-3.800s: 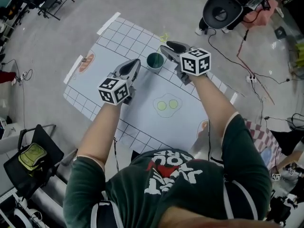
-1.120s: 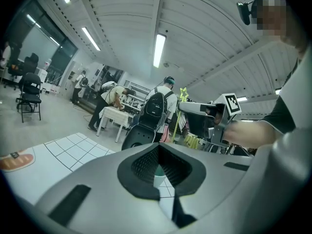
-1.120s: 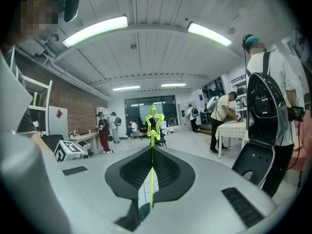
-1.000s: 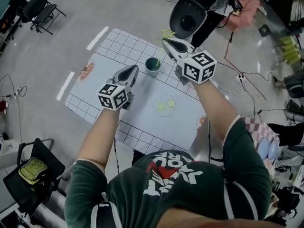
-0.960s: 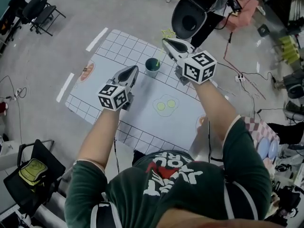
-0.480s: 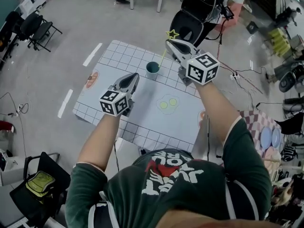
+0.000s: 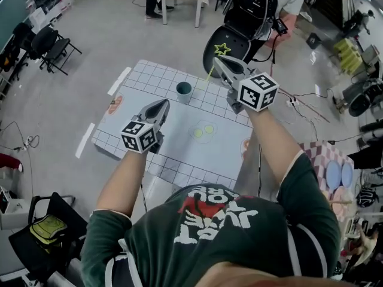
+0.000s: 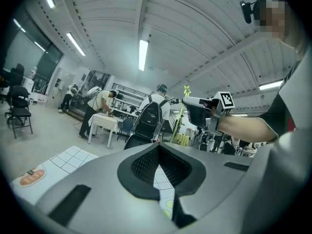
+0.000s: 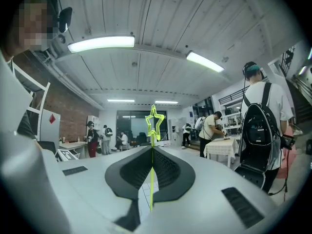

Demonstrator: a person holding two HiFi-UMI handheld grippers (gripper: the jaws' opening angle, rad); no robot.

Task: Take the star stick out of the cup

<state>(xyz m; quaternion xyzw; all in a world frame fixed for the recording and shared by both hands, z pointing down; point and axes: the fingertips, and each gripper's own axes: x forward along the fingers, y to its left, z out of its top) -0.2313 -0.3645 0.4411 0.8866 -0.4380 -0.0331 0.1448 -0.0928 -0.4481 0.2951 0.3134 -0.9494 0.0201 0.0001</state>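
Right gripper (image 7: 220, 63) pinches stick (image 9: 152, 179) upper middle of head view, long axis upright through jaws, star on top, tail clear of cup (image 7: 184, 89) at lower left; left gripper (image 7: 161, 104) pressed together, empty, nearer cup

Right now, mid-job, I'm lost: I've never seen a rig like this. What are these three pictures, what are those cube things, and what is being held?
There is no robot here. A person holds a hand-held gripper in each hand, and the marker cubes are part of those grippers. The head view looks down from the person's head. The other two views ride on the grippers and look along their jaws. Below lies a grid mat with a green cup standing on it. The right gripper has its jaws shut on the star stick, which is clear of the cup. The left gripper hovers over the mat, jaws together, holding nothing.
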